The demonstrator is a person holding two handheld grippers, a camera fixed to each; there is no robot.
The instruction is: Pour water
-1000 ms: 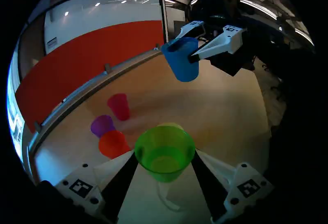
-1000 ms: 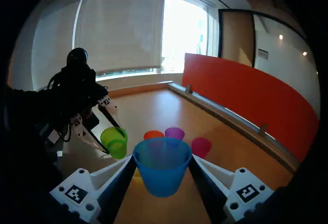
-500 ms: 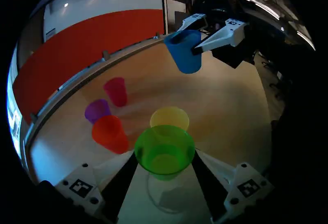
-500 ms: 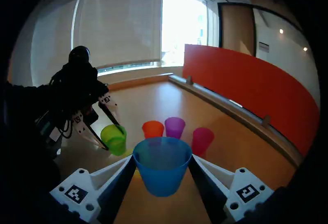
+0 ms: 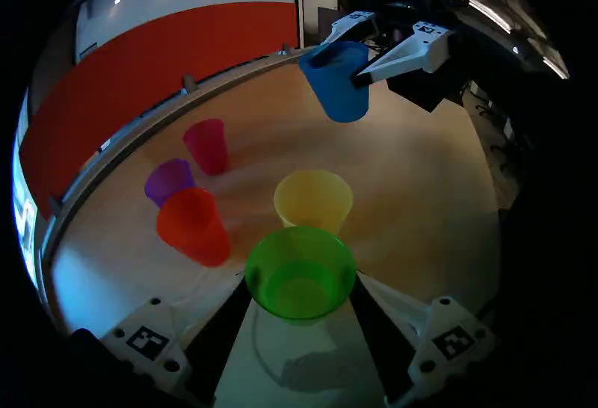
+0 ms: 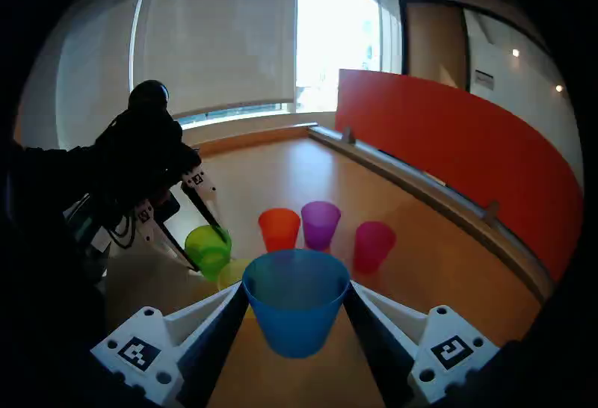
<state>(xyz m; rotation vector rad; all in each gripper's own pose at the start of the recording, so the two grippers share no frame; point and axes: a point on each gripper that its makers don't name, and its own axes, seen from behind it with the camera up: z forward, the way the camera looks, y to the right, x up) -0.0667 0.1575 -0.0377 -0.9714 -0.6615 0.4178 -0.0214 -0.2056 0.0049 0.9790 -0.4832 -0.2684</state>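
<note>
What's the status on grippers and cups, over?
Left gripper shut on green cup. Right gripper shut on blue cup. Both aloft, apart. Yellow cup, orange cup, purple cup, pink cup upright on table.

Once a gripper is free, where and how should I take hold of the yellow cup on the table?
Probably by its side wall just below the rim, fingers on opposite sides, coming in level from the side away from the orange cup. The yellow cup stands upright, mouth up, and tapers toward its base, so a high grip should slip less.
</note>
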